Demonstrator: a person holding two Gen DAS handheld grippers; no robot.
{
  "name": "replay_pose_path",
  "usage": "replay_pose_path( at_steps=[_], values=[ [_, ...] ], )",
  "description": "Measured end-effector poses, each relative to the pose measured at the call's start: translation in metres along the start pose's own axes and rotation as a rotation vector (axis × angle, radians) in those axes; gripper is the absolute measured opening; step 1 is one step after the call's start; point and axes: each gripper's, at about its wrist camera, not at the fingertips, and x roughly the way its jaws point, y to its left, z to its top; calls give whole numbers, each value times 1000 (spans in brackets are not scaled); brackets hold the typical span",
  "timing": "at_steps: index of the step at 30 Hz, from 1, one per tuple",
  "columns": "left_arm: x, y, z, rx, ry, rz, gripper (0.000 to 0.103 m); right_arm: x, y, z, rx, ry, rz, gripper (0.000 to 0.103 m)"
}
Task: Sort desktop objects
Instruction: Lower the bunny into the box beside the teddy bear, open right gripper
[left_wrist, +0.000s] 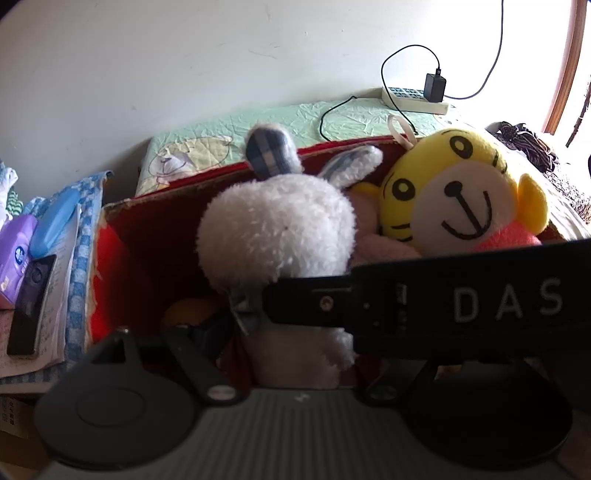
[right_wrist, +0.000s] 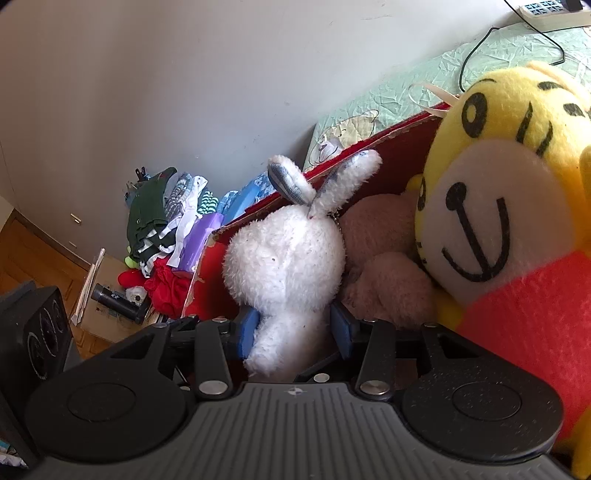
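Now right hand-held gripper clasps white rabbit.

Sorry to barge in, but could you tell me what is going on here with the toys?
A person is sorting toys into a red box. The right tongs grip a white rabbit by its body, inside the box beside a yellow tiger and a pink plush. The left tongs' fingers are hidden behind the right tool.

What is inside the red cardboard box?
The red cardboard box holds a white plush rabbit, gripped by the right gripper, a yellow tiger plush toy and a pinkish-brown plush between them. The box bottom is hidden under the toys.
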Motion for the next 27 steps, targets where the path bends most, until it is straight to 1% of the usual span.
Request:
replay_pose_path(
  at_steps=[6,10,14,18,20,21,24,27],
  values=[
    [0,0,-2,6,-10,1,82,-8,0,0,9,-28,-7,46],
    [0,-1,-2,7,-11,3,82,-12,-4,0,36,-37,0,47],
    [1,0,-3,6,-11,4,82,-17,-2,1,36,-66,12,48],
    [2,1,-5,5,-14,7,82,-16,-1,1,24,-75,-9,48],
    [2,1,-6,6,-18,9,82,-15,-1,1,19,-69,-14,43],
    [2,1,-7,9,-21,12,82,-15,-3,0,19,-67,-12,39],
    [1,-1,-8,15,-27,22,82,-15,-2,0,15,-70,-4,33],
    [1,-1,-9,16,-27,31,82,-13,-2,2,4,-69,-11,32]
  ],
)
